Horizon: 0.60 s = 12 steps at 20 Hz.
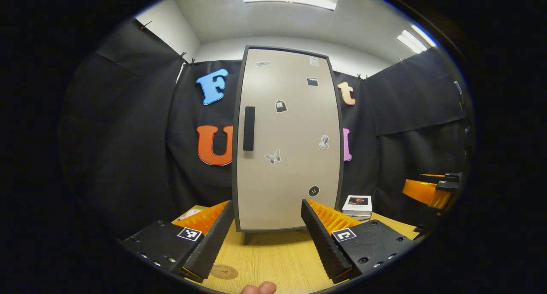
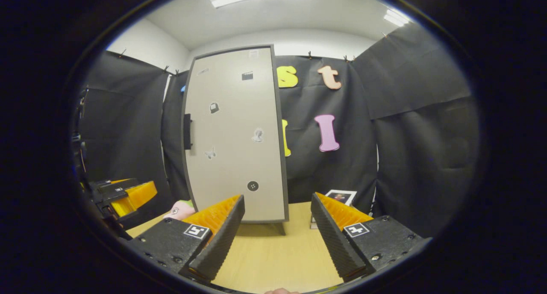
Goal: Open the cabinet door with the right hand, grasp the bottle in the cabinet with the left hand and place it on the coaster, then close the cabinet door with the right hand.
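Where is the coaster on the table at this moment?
In the left gripper view, the coaster lies flat on the wooden table, near the bottom edge, just beside the left gripper's left finger and in front of the closed cabinet.

A tall grey cabinet with a shut door (image 1: 287, 140) stands on the pale wooden desk (image 1: 273, 260). A round cork coaster (image 1: 223, 271) lies before the cabinet. A small stack of books (image 1: 358, 206) sits just right of it.

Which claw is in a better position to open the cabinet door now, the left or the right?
Left by position: the handle lies nearly straight ahead of the open left claw, while the right claw, also open, sees it off to its left. The task still assigns the right.
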Each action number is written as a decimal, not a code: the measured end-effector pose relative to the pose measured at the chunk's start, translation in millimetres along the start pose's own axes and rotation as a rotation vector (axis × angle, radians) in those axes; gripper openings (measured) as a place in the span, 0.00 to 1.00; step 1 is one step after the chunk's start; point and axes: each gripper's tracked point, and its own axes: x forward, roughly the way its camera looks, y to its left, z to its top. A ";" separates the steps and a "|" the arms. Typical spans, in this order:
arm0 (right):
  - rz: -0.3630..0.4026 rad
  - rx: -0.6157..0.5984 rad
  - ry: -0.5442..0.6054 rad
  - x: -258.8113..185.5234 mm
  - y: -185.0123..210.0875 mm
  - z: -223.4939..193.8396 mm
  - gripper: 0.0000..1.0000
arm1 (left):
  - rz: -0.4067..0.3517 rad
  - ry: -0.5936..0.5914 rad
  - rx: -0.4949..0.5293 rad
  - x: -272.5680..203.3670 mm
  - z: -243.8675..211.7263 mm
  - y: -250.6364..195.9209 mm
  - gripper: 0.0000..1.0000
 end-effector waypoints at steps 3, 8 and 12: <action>0.017 -0.005 0.012 0.7 5.3 -1.3 0.95 | 0.003 -0.002 -0.004 -2.0 -0.3 0.9 0.95; 0.089 -0.017 0.017 13.6 25.3 13.2 0.95 | 0.011 0.003 0.010 -6.4 -2.8 3.5 0.94; 0.163 -0.029 0.012 32.9 48.5 31.1 0.95 | 0.013 0.006 -0.001 -10.1 -5.7 2.3 0.95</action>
